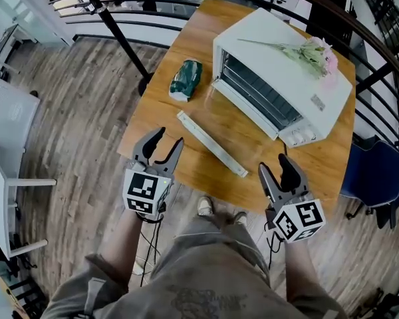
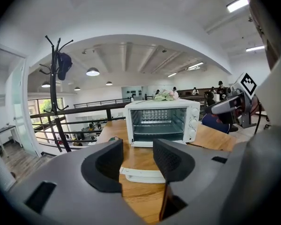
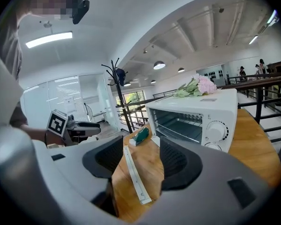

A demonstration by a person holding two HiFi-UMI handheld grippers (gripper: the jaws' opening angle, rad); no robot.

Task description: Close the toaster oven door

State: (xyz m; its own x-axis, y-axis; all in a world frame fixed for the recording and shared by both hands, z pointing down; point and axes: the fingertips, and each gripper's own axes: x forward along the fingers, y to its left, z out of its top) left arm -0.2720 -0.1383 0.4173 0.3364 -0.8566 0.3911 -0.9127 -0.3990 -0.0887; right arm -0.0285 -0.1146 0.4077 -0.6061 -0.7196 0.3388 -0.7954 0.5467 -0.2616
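Oven (image 1: 286, 78) sits far right on table (image 1: 153, 121), flowers (image 1: 306, 50) on top. Door (image 1: 211, 143) lies down flat, handle toward the person. Left gripper (image 1: 171, 137) and right gripper (image 1: 272, 163) flank the handle, jaws apart, both empty.

I note a green packet (image 1: 185, 80) on the wooden table (image 1: 153, 128), pink flowers (image 1: 314, 53) further back, a blue chair (image 1: 369, 171) alongside.

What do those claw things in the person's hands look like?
The left gripper and right gripper each have two curved dark jaws on a grey body. Each carries a white cube with black square markers, and a black cable hangs from it.
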